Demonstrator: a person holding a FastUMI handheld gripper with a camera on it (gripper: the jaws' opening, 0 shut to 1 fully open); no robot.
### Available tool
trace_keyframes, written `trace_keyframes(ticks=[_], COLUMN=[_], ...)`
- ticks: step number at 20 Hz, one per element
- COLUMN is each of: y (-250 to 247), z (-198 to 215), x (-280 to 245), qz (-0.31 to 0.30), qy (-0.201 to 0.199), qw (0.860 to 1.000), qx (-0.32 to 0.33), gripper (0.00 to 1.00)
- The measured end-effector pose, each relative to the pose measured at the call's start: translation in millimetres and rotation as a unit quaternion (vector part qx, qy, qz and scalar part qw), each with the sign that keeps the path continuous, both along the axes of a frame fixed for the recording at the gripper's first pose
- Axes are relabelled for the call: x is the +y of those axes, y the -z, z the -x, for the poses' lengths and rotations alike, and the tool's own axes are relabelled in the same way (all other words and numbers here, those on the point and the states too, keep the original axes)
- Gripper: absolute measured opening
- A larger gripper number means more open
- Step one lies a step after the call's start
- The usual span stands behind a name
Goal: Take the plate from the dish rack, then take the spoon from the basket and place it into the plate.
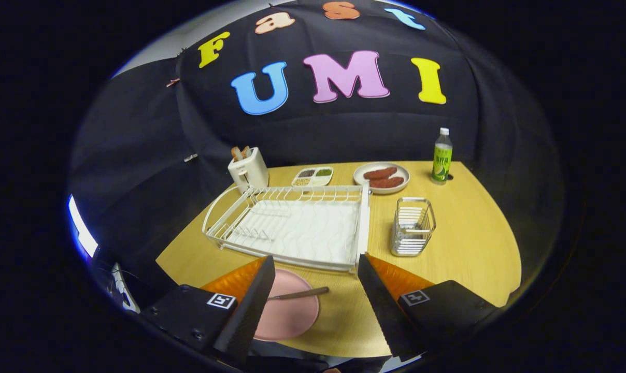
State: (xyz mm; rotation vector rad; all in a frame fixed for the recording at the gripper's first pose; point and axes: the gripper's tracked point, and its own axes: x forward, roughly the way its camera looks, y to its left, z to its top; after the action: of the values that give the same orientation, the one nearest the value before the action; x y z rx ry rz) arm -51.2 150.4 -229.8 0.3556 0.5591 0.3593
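Gripper [313, 280] at lower centre, fingers spread wide, holding nothing. Pink plate [289, 313] on table [473, 248] at lower left of centre; spoon [297, 294] lying across its rim. Dish rack [292, 228] mid-frame; wire basket [412, 226] to its right.

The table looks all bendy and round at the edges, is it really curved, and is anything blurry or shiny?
In the gripper view, the fisheye lens bows the table and dish rack, so the curve is likely distortion. The pink plate, spoon and basket look sharp. A bright glare streak sits beyond the table's left side. The open gripper holds nothing.
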Motion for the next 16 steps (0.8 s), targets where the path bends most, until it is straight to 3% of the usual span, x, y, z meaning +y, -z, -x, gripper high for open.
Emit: trace_keyframes(ticks=[7, 12, 16], y=[-91, -121, -130], z=[-22, -22, -26], x=[-37, -57, -58], qz=[0.011, 0.043, 0.04], qy=[0.048, 0.077, 0.076], qw=[0.995, 0.987, 0.985], qx=[-0.083, -0.131, -0.148], gripper=[0.99, 0.99, 0.99])
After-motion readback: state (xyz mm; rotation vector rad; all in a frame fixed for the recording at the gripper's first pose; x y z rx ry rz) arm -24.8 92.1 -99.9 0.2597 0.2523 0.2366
